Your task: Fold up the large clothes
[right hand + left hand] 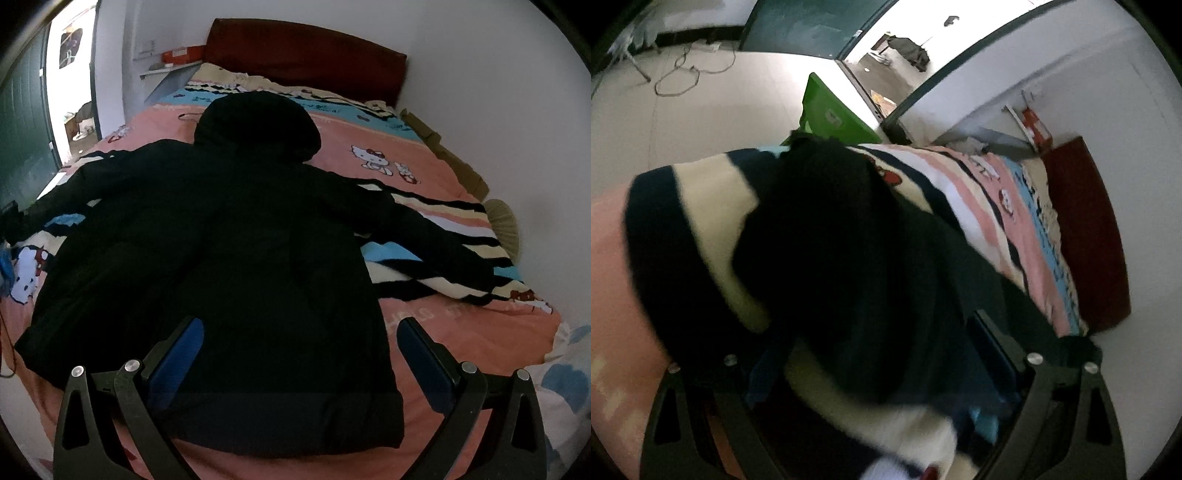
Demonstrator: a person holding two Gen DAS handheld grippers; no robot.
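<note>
A black hooded jacket point(229, 251) lies flat on the bed, hood toward the red headboard and both sleeves spread out. My right gripper point(299, 347) is open, its blue pads point(192, 347) standing either side of the jacket's lower hem, just above the cloth. In the left wrist view the jacket's sleeve point(827, 229) runs between the wide-apart fingers of my left gripper point(879, 369), which is open; the fabric hides most of the pads. This view is blurred. The sleeve's end reaches the left edge of the bed.
The bed carries a pink, blue and striped cartoon-cat blanket point(369, 140) against a red headboard point(306, 51). A green object point(831, 114) stands by the bed's foot near an open doorway point(886, 62). Cables point(679, 74) lie on the floor. Cardboard point(443, 151) lines the wall side.
</note>
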